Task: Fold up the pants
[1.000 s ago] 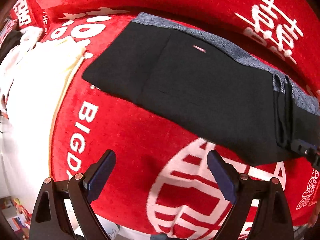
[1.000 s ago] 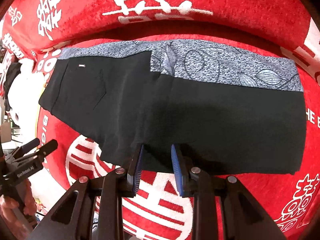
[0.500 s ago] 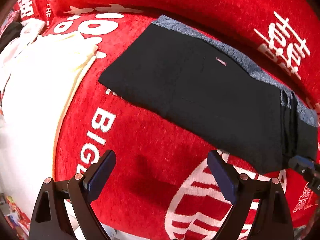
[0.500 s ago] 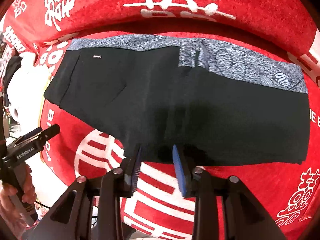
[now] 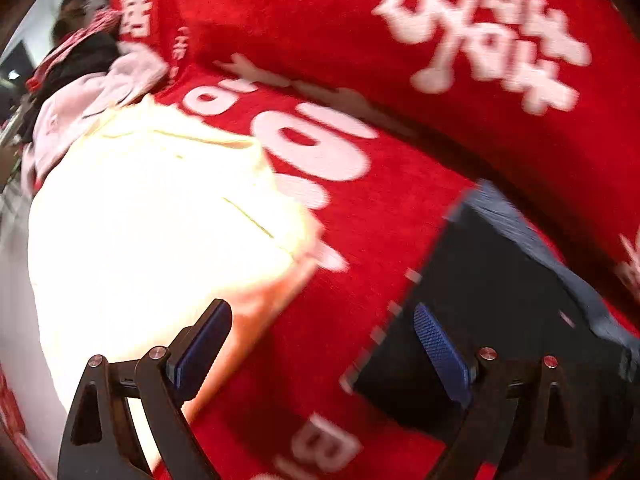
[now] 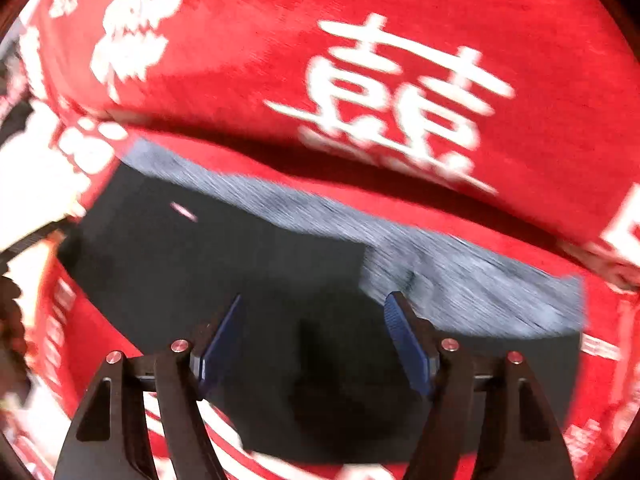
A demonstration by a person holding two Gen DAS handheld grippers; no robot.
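Observation:
The black pants (image 6: pixel 224 264) with a blue-grey patterned band (image 6: pixel 460 276) along the far side lie folded flat on the red blanket (image 6: pixel 400 8). My right gripper (image 6: pixel 314 340) is open and empty, low over the pants' middle. My left gripper (image 5: pixel 320 352) is open and empty near the pants' left end (image 5: pixel 500 288), with its right finger over the black cloth. Both views are blurred by motion.
A pale cream garment (image 5: pixel 152 216) lies on the blanket (image 5: pixel 360 208) left of the pants, with more white and dark clothes (image 5: pixel 88 64) beyond it. The red blanket with white characters rises as a backrest (image 5: pixel 320 20) behind the pants.
My right gripper has opened and moved forward over the pants. My left gripper has swung left and down toward the pants' left end and the cream garment.

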